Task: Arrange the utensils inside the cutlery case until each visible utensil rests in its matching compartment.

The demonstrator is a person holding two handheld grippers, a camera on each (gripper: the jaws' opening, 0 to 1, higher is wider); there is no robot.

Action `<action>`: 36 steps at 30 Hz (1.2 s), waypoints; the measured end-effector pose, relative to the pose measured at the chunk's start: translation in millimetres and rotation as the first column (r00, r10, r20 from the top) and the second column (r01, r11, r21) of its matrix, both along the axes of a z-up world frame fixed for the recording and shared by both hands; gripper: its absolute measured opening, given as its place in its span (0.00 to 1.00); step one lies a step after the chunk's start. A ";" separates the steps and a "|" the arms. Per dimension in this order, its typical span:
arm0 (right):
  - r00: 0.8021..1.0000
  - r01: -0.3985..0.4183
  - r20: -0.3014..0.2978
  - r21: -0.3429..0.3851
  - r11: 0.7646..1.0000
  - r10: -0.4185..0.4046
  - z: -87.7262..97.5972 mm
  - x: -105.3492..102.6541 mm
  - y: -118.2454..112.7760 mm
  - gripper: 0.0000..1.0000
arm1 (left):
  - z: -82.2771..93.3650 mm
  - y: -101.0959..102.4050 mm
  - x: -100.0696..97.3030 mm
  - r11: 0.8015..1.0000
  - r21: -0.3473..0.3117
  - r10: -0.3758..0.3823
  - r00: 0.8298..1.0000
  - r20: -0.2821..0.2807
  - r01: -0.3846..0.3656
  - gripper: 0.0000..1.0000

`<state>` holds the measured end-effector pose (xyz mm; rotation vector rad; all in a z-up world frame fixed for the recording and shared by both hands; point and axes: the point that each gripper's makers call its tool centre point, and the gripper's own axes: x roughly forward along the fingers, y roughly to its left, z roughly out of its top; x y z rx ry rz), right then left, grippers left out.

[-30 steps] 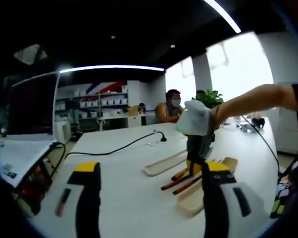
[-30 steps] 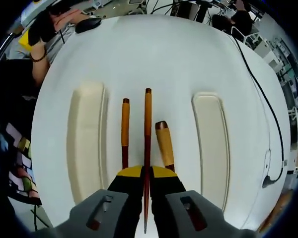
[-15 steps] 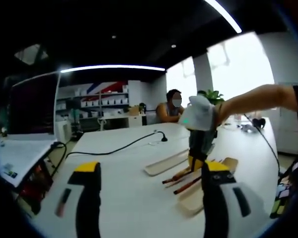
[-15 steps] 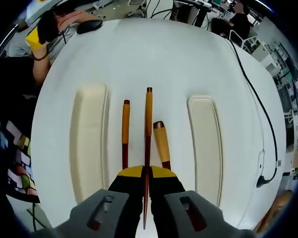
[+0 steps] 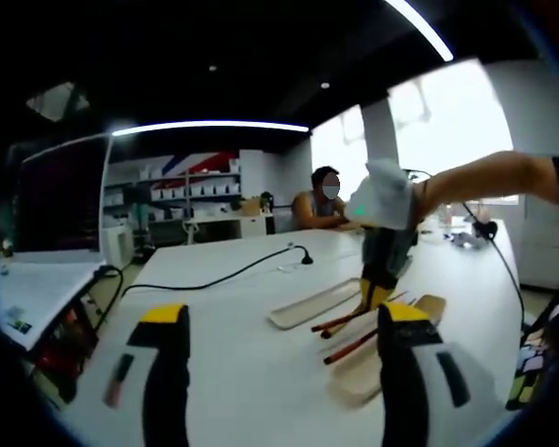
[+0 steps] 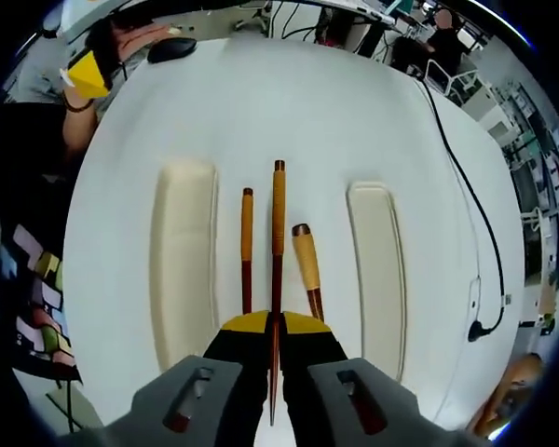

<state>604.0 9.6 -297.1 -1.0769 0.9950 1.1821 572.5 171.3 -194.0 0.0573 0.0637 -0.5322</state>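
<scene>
White tabletop (image 6: 289,102) in an open-plan office fills my right gripper view. My right gripper (image 6: 273,349), its yellow-tipped black jaws pinched shut, holds a long reddish-brown chopstick with an orange upper part (image 6: 277,251) lengthwise, pointing away from me. I judge it is held up off the table so it can be carried to a tray.

Taking that held chopstick as my landmark: just to its left lies a second, shorter-looking chopstick of the same colours (image 6: 247,247), flat on the table. Just to its right lies a utensil with a thick tan wooden handle (image 6: 306,265); its working end is hidden behind my jaws. Further left sits a long cream-coloured tray (image 6: 182,251), and further right a matching cream tray (image 6: 377,261), probably the two halves of the cutlery case. Neither holds anything, so sorting has barely begun. Beyond the chopstick tip, a black cable (image 6: 470,214) runs along the far right.

My left gripper (image 5: 279,372) hangs idle over the table with its jaws spread wide, holding nothing. Its low side-on view shows what the overhead one cannot: the right gripper (image 5: 384,261) tilted down under a person's outstretched arm (image 5: 484,177), and a seated person (image 5: 321,200) at the far end of the table.
</scene>
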 end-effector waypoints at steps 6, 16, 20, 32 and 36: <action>1.000 0.007 -0.001 -0.016 1.000 -0.007 7.5 -7.9 -0.5 0.00 | 1.3 -0.3 -0.7 1.000 -0.001 -0.001 1.000 0.002 0.001 0.88; 0.999 -0.036 0.000 -0.060 0.998 0.036 19.8 -27.5 0.8 0.00 | 0.1 5.2 -4.1 1.000 -0.001 0.014 1.000 -0.003 -0.014 0.88; 0.999 -0.033 -0.014 -0.079 0.996 0.032 19.4 -33.9 0.4 0.00 | -1.1 7.3 -6.1 1.000 -0.003 0.024 1.000 -0.008 -0.024 0.88; 0.996 -0.069 -0.072 -0.110 0.992 0.061 6.5 -50.8 11.0 0.01 | -1.8 17.8 -16.2 0.998 -0.008 0.069 0.998 -0.010 -0.069 0.88; 0.995 -0.068 -0.086 -0.118 0.991 0.058 -3.8 -54.3 11.8 0.01 | -2.6 18.8 -19.2 0.997 -0.007 0.072 0.997 -0.012 -0.072 0.88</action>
